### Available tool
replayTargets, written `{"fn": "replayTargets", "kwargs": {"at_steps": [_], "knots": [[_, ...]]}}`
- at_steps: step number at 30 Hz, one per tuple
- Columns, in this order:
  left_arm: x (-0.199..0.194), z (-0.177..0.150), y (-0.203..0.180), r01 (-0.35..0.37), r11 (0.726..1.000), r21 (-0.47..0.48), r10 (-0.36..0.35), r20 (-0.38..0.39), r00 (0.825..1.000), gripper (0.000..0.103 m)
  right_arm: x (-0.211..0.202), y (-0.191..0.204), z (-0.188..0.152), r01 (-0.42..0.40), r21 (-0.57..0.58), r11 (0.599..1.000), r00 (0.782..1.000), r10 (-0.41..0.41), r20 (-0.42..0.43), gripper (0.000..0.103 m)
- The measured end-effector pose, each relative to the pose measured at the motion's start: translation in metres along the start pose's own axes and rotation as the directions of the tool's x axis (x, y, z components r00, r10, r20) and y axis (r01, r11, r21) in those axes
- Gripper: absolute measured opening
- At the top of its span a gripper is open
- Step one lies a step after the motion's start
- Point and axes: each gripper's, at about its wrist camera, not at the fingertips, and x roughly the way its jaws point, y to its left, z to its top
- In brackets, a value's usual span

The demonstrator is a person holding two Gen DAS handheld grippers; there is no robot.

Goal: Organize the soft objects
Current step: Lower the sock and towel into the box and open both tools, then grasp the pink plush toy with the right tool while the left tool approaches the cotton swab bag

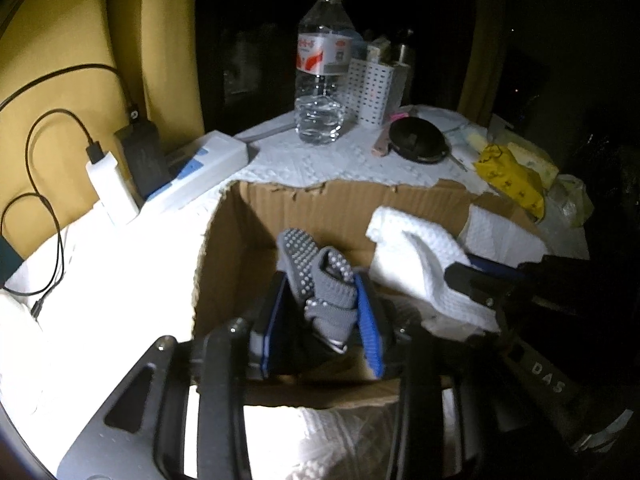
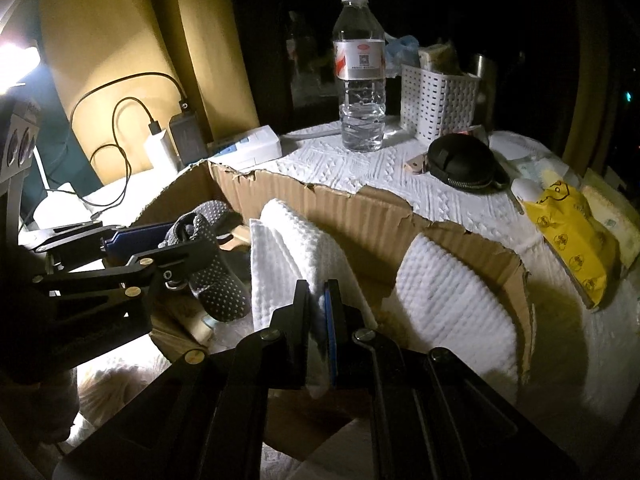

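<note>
Left tongs [image 1: 320, 312] clamp grey sock [image 1: 320, 280]; right tongs [image 2: 320, 312] clamp white cloth [image 2: 288, 256]; handle [image 1: 548, 378] reads "DAS".

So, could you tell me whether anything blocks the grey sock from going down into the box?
Nothing visible does. The left gripper holds the sock over the open box; the white cloth in the right gripper hangs beside it, not beneath.

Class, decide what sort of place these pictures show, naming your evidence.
Probably a home room at night: a cloth-covered table by yellow curtains, with a power strip and water bottle.
</note>
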Motion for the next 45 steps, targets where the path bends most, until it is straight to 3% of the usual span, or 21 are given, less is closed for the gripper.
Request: {"fn": "replayTargets", "kwargs": {"at_steps": [3,5,17,21,45], "knots": [[-0.004,0.001,0.0,0.004,1.0,-0.01,-0.004,0.007,1.0,0.052,-0.004,0.0,0.0,0.004,-0.002,1.0,1.0,-0.004,0.003,0.017],[-0.008,0.001,-0.001,0.005,1.0,-0.009,-0.005,0.014,1.0,0.052,-0.008,0.0,0.001,0.009,0.0,1.0,1.0,-0.009,0.006,0.028],[-0.042,0.0,-0.01,0.005,1.0,0.003,-0.005,0.058,0.998,0.055,-0.05,0.002,-0.002,0.05,0.01,0.999,0.997,-0.05,0.059,0.031],[-0.057,-0.003,-0.012,0.01,1.0,0.008,-0.011,0.073,0.997,0.062,-0.065,0.004,-0.006,0.058,0.018,0.998,0.995,-0.06,0.075,0.031],[-0.129,-0.041,-0.022,0.044,0.999,0.023,-0.046,0.121,0.992,0.073,-0.133,0.024,-0.043,0.1,0.052,0.994,0.988,-0.106,0.113,0.038]]}}
